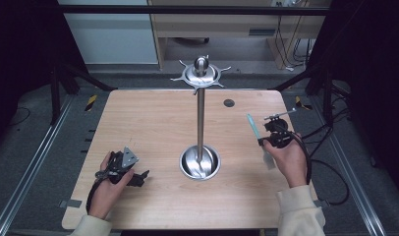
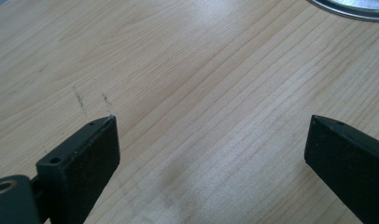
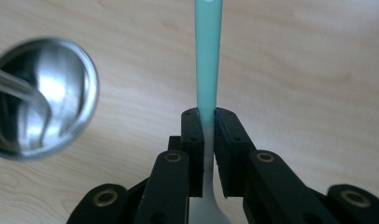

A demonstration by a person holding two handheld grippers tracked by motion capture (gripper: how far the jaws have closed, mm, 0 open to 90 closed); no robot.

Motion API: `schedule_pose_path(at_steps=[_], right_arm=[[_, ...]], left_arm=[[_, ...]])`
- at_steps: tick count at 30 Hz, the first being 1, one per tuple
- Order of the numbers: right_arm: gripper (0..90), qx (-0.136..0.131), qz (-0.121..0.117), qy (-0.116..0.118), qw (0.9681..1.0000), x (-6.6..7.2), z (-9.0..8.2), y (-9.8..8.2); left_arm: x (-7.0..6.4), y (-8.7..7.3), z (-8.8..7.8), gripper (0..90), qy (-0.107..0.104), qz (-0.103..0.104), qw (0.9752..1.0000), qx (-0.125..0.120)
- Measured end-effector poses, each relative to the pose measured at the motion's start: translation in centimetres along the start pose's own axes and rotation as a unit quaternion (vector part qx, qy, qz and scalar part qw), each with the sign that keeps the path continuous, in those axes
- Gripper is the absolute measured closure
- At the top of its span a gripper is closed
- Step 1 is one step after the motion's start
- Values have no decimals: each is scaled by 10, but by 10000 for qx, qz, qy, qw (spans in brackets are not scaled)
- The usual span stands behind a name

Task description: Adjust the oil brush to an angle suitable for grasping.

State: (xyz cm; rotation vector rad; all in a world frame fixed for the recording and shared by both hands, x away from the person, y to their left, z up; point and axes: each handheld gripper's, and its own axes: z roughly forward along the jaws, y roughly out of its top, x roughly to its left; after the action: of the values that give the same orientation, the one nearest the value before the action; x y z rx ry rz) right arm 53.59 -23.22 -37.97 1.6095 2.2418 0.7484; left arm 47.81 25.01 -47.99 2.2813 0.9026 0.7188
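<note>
High view, table (image 1: 153, 123): I see a pale wooden top with rounded corners; a small dark round hole sits near its far edge, right of centre.
Stand (image 1: 200, 118): a steel utensil rack rises at the table's middle, its round dished base (image 1: 200, 162) toward the near edge, a slim pole going up to a hooked crown (image 1: 201, 73) that reaches past the far edge.
Left gripper (image 1: 138, 178): it rests low near the near-left corner, pointing toward the base; in the left gripper view (image 2: 211, 154) I read its jaws as spread wide with bare wood between them, the base's rim at the top right.
Right gripper (image 1: 264, 142): I have it lifted over the right edge, jaws clamped on the utensil; the right gripper view (image 3: 207, 126) confirms the pinch.
Utensil (image 3: 208, 60): a teal-handled spoon-like piece, gripped at the neck, handle tip pointing up and toward the far edge, pale bowl end hanging below the jaws.
Step in hand: I judge this as carrying the utensil to the stand.
Next move: I'd need to raise it to crown height and line the handle's end with a hook; I cannot tell whether the tip has a hole.
</note>
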Motion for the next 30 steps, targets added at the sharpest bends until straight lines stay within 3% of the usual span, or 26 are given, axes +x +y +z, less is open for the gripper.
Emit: schedule_pose_path(at_steps=[5,7,11,20,30], right_arm=[[827,-633,-71,145,9979,3,-20,21],[827,-918,-31,260,9954,6,-25,22],[827,-1219,-112,236,9922,9,-34,19],[827,-1988,-216,397,9790,19,-62,16],[827,-2583,-327,577,9638,30,-85,15]], left_arm=[[0,0,0,30,-2,1,10000,-4],[-1,0,0,30,1,13,10000,-20],[-2,1,0,30,-21,38,10000,-33],[-1,2,0,30,-1,86,9999,-80],[-2,2,0,30,-25,84,9999,-73]])
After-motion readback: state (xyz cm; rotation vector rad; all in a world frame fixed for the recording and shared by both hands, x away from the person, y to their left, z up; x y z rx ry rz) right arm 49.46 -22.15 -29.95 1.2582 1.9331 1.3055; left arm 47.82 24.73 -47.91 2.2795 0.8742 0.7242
